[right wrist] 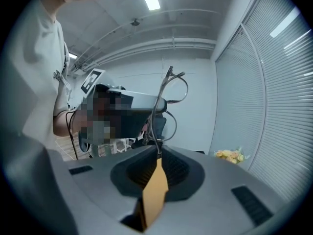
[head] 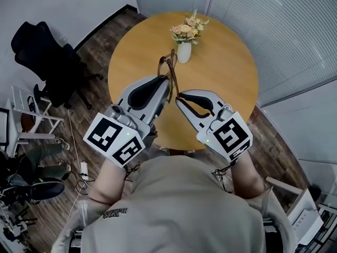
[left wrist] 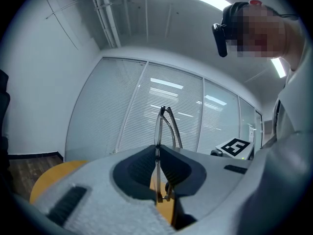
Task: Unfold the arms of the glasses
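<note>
Thin brown-rimmed glasses (head: pixel 169 73) hang in the air over the near side of the round wooden table (head: pixel 226 62). My left gripper (head: pixel 167 84) is shut on their front frame. In the left gripper view the glasses (left wrist: pixel 165 126) stand upright out of the left gripper (left wrist: pixel 157 177), arms folded close behind the rims. My right gripper (head: pixel 179 95) meets the lower end of the glasses from the right. In the right gripper view one thin arm of the glasses (right wrist: pixel 161 99) runs down into the right gripper (right wrist: pixel 157 153), whose tips are shut on its end.
A white vase of flowers (head: pixel 184 45) stands on the table just beyond the glasses, also seen as flowers (right wrist: pixel 231 154) at the right. A black office chair (head: pixel 47 57) and a white rack (head: pixel 26 115) are on the floor to the left. Window blinds (head: pixel 274 25) run along the right.
</note>
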Demonstrator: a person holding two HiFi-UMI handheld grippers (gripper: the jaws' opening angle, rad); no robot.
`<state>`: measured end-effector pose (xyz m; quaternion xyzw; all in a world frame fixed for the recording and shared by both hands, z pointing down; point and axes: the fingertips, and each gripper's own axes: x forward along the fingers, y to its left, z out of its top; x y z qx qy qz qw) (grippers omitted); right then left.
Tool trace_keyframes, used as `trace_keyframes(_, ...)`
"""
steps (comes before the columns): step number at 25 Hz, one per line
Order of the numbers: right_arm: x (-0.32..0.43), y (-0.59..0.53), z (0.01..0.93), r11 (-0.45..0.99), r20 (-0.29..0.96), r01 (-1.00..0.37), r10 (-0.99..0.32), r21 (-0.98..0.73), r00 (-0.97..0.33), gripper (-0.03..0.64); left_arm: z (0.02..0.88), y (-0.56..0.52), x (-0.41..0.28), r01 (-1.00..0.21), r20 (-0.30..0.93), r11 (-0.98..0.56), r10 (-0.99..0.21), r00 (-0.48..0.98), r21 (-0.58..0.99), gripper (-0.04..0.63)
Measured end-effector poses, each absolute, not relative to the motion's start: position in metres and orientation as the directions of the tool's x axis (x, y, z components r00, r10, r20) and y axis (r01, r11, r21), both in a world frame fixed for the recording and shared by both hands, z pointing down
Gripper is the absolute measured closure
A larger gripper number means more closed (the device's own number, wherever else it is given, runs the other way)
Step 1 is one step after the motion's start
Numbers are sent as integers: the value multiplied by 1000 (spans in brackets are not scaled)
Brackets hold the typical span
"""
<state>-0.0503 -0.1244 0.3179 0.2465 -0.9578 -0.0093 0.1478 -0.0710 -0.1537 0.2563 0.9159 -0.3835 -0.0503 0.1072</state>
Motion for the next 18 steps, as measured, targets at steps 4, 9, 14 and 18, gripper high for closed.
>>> trace_keyframes(4, -35, -126, 316, 866, 279, -492, -496, 89, -822, 572, 262, -160, -74, -717, 12, -665, -732, 682, 209, 554)
trace_keyframes(9, -6, -125, 310, 844, 260, -529, -532, 90, -806, 571, 269, -165, -81, -756, 50, -638, -758, 650, 147, 554)
trace_keyframes(14, 19, -128, 290, 806, 221, -581, -591, 114, -776, 571, 274, -169, -84, -771, 66, -625, -770, 634, 119, 554)
trace_keyframes(18, 37, -136, 273, 771, 185, -621, -637, 139, -749, 571, 279, -173, -83, -780, 83, -619, -776, 626, 91, 554)
